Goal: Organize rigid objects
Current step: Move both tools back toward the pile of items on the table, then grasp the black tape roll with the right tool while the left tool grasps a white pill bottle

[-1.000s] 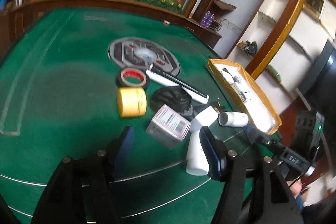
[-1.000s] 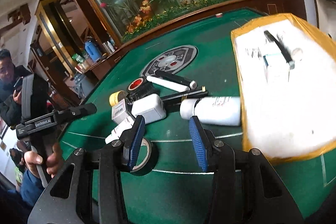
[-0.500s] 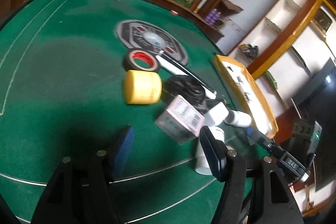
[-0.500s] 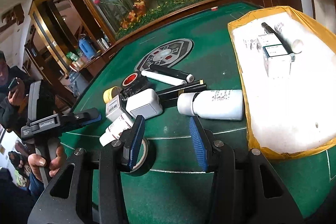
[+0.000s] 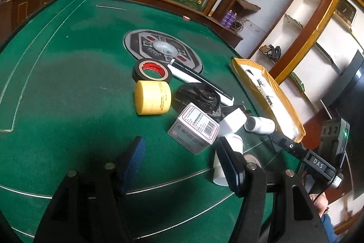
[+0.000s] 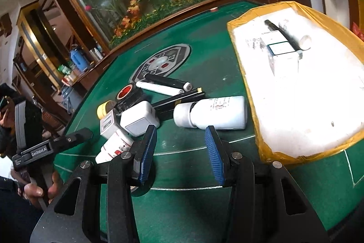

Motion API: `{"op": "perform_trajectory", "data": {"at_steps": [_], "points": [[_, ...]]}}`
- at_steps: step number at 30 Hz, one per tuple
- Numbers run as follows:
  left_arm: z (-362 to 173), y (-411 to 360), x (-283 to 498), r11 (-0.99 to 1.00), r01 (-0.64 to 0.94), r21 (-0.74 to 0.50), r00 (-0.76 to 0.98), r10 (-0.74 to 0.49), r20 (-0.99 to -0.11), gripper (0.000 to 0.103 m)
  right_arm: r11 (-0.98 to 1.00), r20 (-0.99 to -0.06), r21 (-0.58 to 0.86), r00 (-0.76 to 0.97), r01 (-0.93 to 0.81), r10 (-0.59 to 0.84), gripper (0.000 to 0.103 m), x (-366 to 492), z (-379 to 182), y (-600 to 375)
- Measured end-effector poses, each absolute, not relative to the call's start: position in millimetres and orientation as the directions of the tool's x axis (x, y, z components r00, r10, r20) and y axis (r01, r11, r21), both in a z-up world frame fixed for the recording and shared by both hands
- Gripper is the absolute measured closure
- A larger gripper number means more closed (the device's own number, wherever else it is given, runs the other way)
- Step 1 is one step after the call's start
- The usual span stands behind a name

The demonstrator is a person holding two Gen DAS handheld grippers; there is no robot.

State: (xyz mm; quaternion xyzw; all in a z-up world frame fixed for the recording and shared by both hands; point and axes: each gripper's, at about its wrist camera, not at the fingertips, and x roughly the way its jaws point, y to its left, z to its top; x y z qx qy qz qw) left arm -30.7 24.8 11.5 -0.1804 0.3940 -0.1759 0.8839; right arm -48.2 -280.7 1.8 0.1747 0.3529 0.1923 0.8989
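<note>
- Left gripper (image 5: 182, 159): jaws spread, holding nothing, near the barcoded box (image 5: 194, 129).
- Right gripper (image 6: 180, 150): jaws spread, holding nothing, just short of the white bottle (image 6: 212, 113).

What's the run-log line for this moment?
left gripper: open, empty | right gripper: open, empty, facing white bottle | tray: holds box

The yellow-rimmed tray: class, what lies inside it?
Inside the yellow-rimmed tray, on its white liner, lie a small white box, a black pen-like stick and a white cylinder. What the box hides cannot be seen.
</note>
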Motion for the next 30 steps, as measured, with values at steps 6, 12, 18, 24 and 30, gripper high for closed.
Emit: {"op": "perform_trajectory", "data": {"at_steps": [6, 12, 18, 24, 30], "points": [[9, 31, -31, 0.848, 0.164, -0.505, 0.611, -0.489, -0.623, 0.038, 0.852, -0.561, 0.479, 0.674, -0.209, 0.481, 0.059, -51, 0, -285], [13, 22, -33, 0.85, 0.205, -0.485, 0.61, -0.498, -0.616, 0.032, 0.799, -0.544, 0.503, 0.598, -0.329, 0.589, 0.058, -58, 7, -268], [15, 5, -34, 0.85, 0.272, -0.452, 0.584, -0.519, -0.624, 0.032, 0.794, -0.649, 0.31, 0.494, -0.522, 0.578, 0.044, -74, 9, -223], [14, 5, -32, 0.842, 0.278, -0.462, 0.569, -0.532, -0.628, 0.032, 0.796, -0.728, 0.178, 0.467, -0.578, 0.502, 0.044, -67, 1, -199], [17, -2, -37, 0.846, 0.314, -0.432, 0.571, -0.531, -0.626, 0.032, 0.801, -0.766, 0.049, 0.492, -0.597, 0.414, 0.043, -59, -1, -174]]}}
